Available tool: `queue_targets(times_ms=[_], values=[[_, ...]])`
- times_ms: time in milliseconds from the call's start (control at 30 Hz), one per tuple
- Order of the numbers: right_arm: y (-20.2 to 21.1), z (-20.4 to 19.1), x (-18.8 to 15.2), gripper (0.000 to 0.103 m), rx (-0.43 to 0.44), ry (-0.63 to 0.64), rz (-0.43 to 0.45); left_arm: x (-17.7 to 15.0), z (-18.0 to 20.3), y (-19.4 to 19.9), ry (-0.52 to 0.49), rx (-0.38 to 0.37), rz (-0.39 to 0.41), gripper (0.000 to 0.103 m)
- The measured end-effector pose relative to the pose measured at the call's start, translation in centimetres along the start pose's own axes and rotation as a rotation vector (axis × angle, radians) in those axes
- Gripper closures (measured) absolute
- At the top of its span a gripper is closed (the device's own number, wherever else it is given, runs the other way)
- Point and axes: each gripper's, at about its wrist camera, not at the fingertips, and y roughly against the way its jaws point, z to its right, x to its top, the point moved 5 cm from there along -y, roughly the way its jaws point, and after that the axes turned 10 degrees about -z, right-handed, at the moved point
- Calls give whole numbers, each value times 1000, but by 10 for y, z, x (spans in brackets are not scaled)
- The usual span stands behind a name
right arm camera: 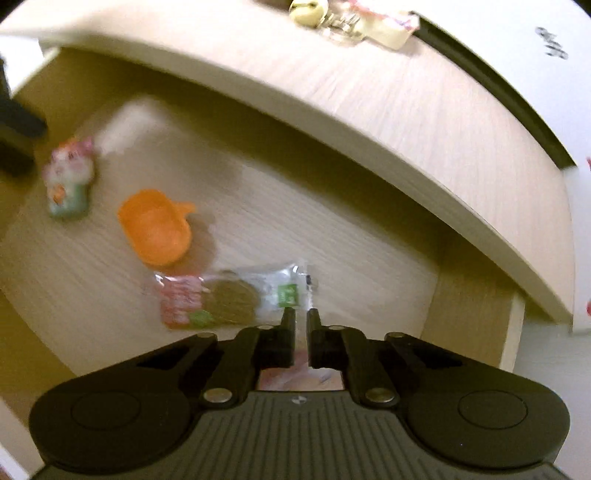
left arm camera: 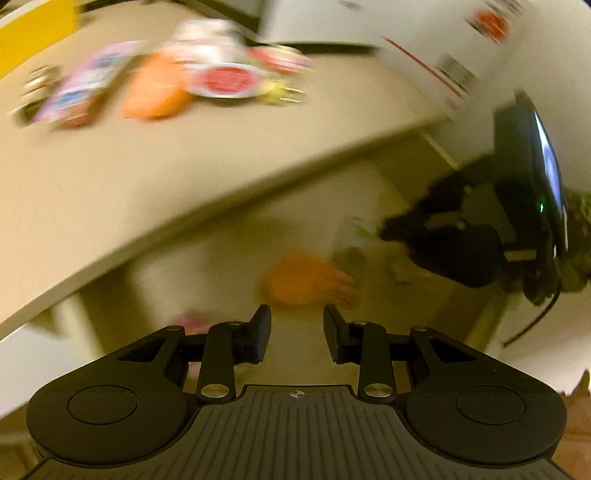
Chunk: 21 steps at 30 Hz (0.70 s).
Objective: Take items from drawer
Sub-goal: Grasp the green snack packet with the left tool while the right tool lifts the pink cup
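Hovering left tongs (left arm camera: 297, 325) agape, empty | right tongs (right arm camera: 301, 325) pinching clear packet (right arm camera: 236, 295) edge | drawer (right arm camera: 369, 258) floor roomy

From my left wrist view nearly everything is smeared by motion. The packets (left arm camera: 218, 70) lying on the surface (left arm camera: 110, 177) are streaks of pink, white and red; I cannot read any label. The orange thing (left arm camera: 301, 280) down in the drawer (left arm camera: 229, 258) is a soft blob, and the pink scrap (left arm camera: 192, 323) is half hidden behind my left tongs (left arm camera: 297, 325). The right tongs (left arm camera: 439, 240) show there only as a dark shape, their tips lost in blur. In the right wrist view the small items (right arm camera: 351, 16) on top are cut off by the upper edge. The snack packet (right arm camera: 229, 295) has unreadable print, and I cannot tell whether its edge is pinched.
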Motion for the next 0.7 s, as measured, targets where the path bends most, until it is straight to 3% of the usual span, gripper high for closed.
queue_targets(times_ms=[67, 133, 233, 300, 467, 567, 700], values=[[12, 0, -7, 97, 20, -25, 30, 8, 19, -11, -68, -19, -5, 69], [26, 12, -21, 90, 36, -69, 61, 18, 37, -24, -130, -16, -9, 69], [51, 33, -52, 68, 33, -160, 136, 34, 54, -47, -190, 25, -7, 69], [53, 19, -66, 56, 28, -217, 179, 42, 60, -63, -210, 66, -6, 69], [83, 13, -104, 50, 60, -321, 231, 54, 58, -100, -217, 168, -78, 68], [64, 7, -119, 47, 73, -365, 236, 56, 58, -114, -213, 160, -109, 62], [53, 3, -125, 30, 70, -365, 228, 60, 61, -122, -240, 158, -110, 55]])
